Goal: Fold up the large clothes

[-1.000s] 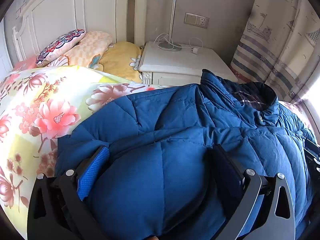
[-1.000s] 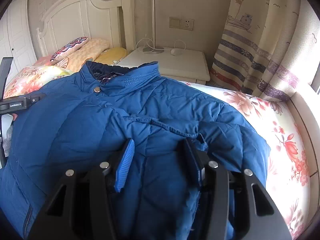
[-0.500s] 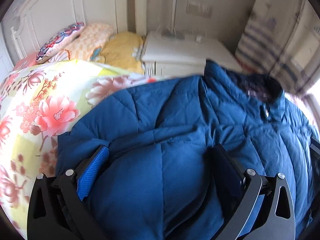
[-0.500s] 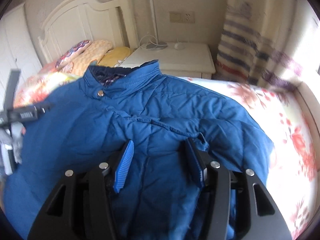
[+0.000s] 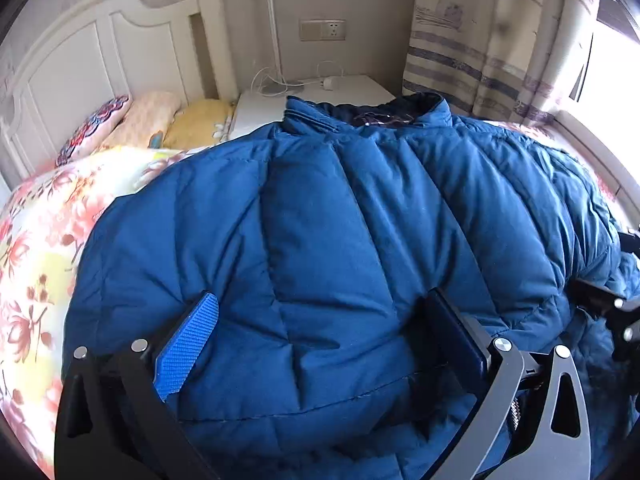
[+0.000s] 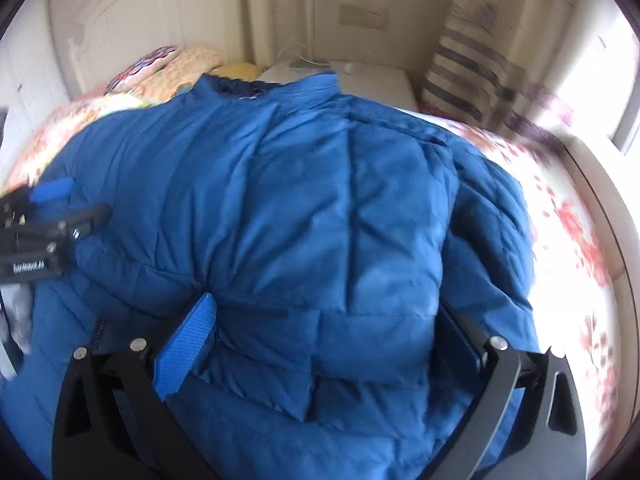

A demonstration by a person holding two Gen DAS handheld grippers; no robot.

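Note:
A large blue quilted down jacket (image 5: 352, 232) lies on the bed, collar toward the nightstand; it also fills the right wrist view (image 6: 304, 216). My left gripper (image 5: 320, 332) has its jaws wide apart with a thick bulge of the jacket's lower part between them. My right gripper (image 6: 324, 332) is also spread wide, with a fold of jacket bulging between its fingers. The left gripper shows at the left edge of the right wrist view (image 6: 44, 228); the right gripper shows at the right edge of the left wrist view (image 5: 616, 312).
The bed has a floral quilt (image 5: 44, 240) and pillows (image 5: 140, 124) by a white headboard (image 5: 92, 60). A white nightstand (image 5: 320, 92) with a lamp pole and cable stands behind the collar. A striped curtain (image 5: 480, 40) and a bright window are on the right.
Both cameras have swung and risen, so the jacket's back panel now fills both views. The right gripper's jaws have opened much wider. The jacket fabric is bunched higher between both pairs of fingers.

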